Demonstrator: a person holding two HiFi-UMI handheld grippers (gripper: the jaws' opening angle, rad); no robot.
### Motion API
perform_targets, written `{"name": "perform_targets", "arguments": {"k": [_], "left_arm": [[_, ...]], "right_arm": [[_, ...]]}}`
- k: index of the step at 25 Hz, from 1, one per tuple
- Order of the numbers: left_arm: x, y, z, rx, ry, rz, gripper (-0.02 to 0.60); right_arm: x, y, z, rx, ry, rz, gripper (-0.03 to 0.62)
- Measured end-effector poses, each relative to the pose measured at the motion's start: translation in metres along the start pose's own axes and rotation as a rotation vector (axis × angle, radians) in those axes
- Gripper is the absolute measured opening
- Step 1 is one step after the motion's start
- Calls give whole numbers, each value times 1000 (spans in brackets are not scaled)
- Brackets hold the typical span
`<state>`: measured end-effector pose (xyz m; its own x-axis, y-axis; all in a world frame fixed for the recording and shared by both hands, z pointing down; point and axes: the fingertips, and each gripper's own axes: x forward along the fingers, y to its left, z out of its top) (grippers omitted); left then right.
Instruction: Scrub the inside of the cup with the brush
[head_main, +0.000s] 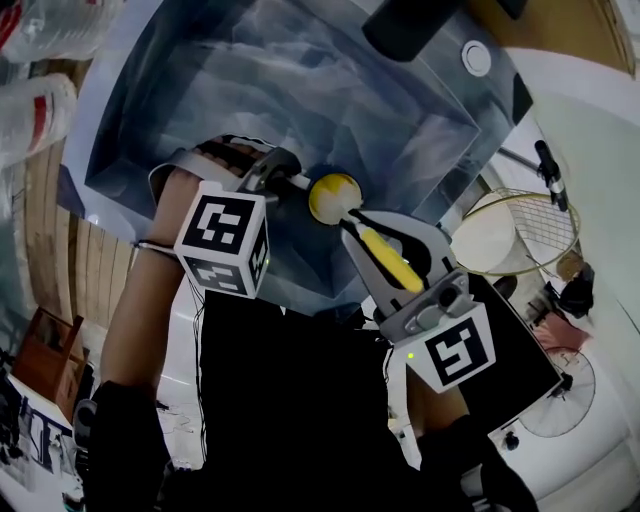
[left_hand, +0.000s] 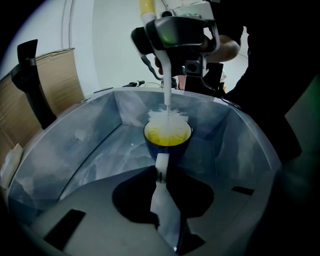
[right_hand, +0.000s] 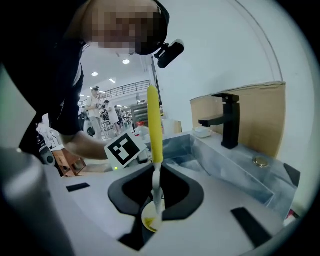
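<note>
The grey-blue sink (head_main: 300, 90) holds everything. Inside it, the left claw (left_hand: 161, 169) is clamped on the white handle of the cup (left_hand: 167, 136). The cup stands mouth up, its handle pointing back at that claw. Above the sink, the right claw (right_hand: 156, 176) pinches the brush (right_hand: 155, 125). The brush's long axis runs steeply down, with the bristles in the cup's yellow mouth and the yellow grip end up.

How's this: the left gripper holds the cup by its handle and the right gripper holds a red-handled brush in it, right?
No: the brush handle is yellow, not red, as the right gripper view shows. The left gripper holds the cup by its handle; the right gripper holds the brush in it.
</note>
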<state>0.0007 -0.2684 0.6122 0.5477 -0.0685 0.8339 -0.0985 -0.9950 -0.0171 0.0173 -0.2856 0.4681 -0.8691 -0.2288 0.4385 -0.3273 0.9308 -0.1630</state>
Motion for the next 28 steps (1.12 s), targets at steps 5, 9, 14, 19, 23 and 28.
{"name": "perform_targets", "arguments": {"k": [5,9,14,19,23,28], "left_arm": [[-1,-5,0,26,3,-11,77],[-1,-6,-1,25,3,-15,77],[-2,-7,-2,16,6,-14,77],[-3,-6,-3,4,5,-9,76],[-4,-5,-4,-4,7,-6,75],[-3,-4,-3,-3,7,-11,75]], "right_arm": [[-32,-11,52,-120,-106,-76,46],[-22,-3,49,-204,-105,-66,46],[9,1,9,-201,-45,-49,46],[3,0,8,-186,-5,-39,46],[-36,-6,31,-208,-16,-77,48],[-50,-1,39,-223,-6,-84,47]]}}
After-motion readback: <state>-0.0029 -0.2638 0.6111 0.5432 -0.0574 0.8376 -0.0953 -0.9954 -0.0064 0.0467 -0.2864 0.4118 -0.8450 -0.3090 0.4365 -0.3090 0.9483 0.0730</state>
